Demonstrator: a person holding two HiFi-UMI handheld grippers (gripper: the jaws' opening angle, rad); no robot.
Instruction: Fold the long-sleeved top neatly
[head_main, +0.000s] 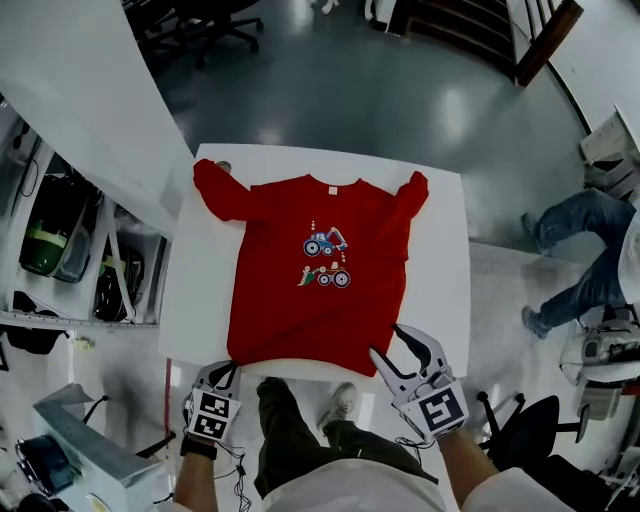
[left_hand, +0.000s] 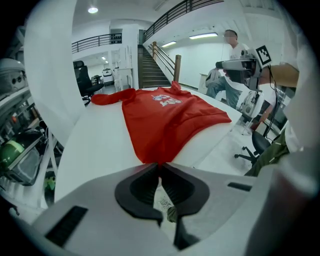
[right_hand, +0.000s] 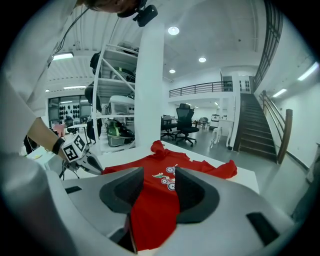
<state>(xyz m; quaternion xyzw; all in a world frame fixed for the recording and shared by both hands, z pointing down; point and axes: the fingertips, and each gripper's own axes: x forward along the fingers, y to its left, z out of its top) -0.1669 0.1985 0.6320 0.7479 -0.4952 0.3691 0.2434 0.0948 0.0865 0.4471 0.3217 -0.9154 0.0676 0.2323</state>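
Floor (head_main: 380, 90): grey and glossy, and it spread all round the table.
Column (head_main: 80, 90): broad and white, and it stood close off the table's far left side.
Table (head_main: 440, 250): white, with bare margins to the left and right of the garment.
Red long-sleeved top (head_main: 290, 300): lay flat, front up, in the middle of the table with its collar at the far edge and its hem along the near edge. One sleeve (head_main: 215, 190) reached toward the far left corner. The other sleeve (head_main: 410, 200) was bent back at the far right.
Shelving (head_main: 60, 250): cluttered racks stood left of the table, beyond the column.
Seated person (head_main: 580, 250): in jeans, well off to the right of the table.
Office chair (head_main: 520, 430): black, on the floor just beside the right arm.
Wearer's legs (head_main: 290, 430): dark trousers and a pale shoe at the table's near edge, between the two tools.
Right tongs (head_main: 386, 341): released, the jaws spread wide at the hem's near right corner, with red cloth showing between them and neither pad pressing on it.
Left tongs (head_main: 230, 366): clenched on the hem's near left corner, pinching the cloth at the tips.
Print (head_main: 325, 260): two small tractors on the chest.
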